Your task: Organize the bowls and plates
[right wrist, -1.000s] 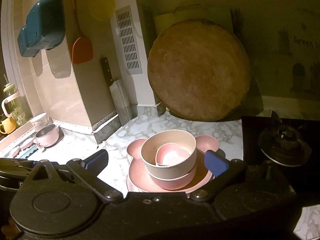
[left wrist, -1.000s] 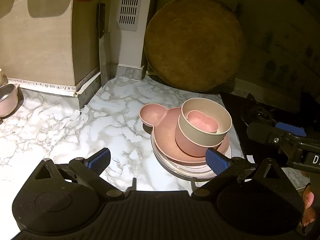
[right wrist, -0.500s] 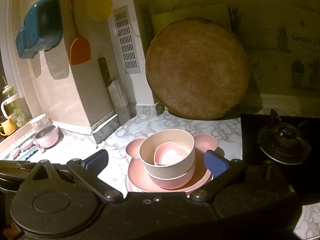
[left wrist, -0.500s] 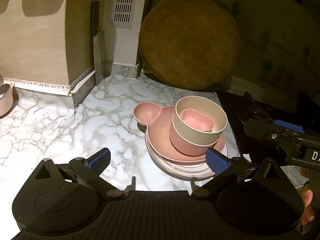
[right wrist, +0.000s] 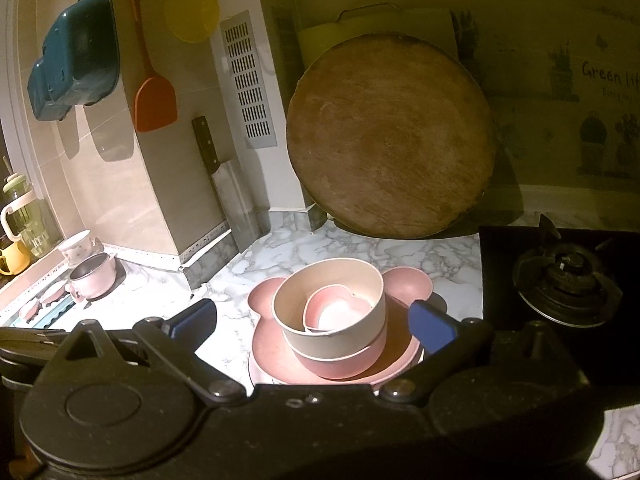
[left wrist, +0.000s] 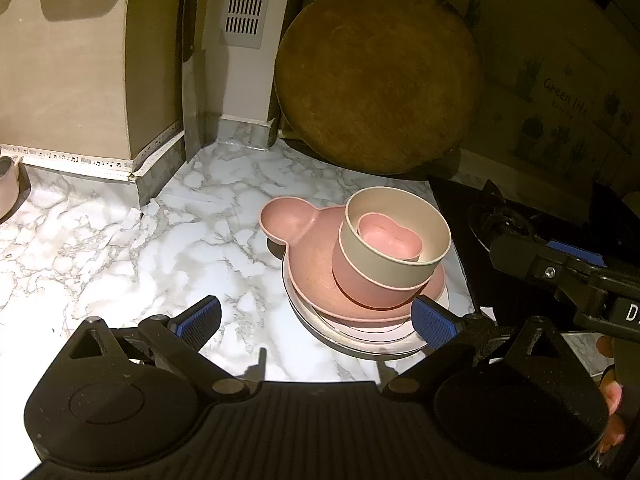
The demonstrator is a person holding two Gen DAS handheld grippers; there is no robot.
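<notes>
One stack of dishes stands on the marble counter (left wrist: 120,248). At the bottom lies a white plate (left wrist: 360,342), then a pink bear-eared plate (left wrist: 304,240) (right wrist: 272,344). On that sit a pink bowl (left wrist: 360,284), a beige bowl (left wrist: 384,256) (right wrist: 340,332) and a small pink heart-shaped bowl (left wrist: 390,236) (right wrist: 336,312), nested. My left gripper (left wrist: 316,322) is open, low and near the stack's left front. My right gripper (right wrist: 312,320) is open above the stack's near side, holding nothing. In the left wrist view the right gripper (left wrist: 560,270) juts in from the right.
A round wooden board (right wrist: 390,136) leans on the back wall behind the stack. A gas hob burner (right wrist: 568,280) is at the right. A cleaver (right wrist: 224,184), orange spatula (right wrist: 154,96) and teal pans (right wrist: 76,60) are on the left wall. A pink pot (right wrist: 92,280) and mugs stand far left.
Both cameras have drifted slightly; the stack now sits lower and a little left in the right wrist view. The dishes have not moved and both grippers stay open.
</notes>
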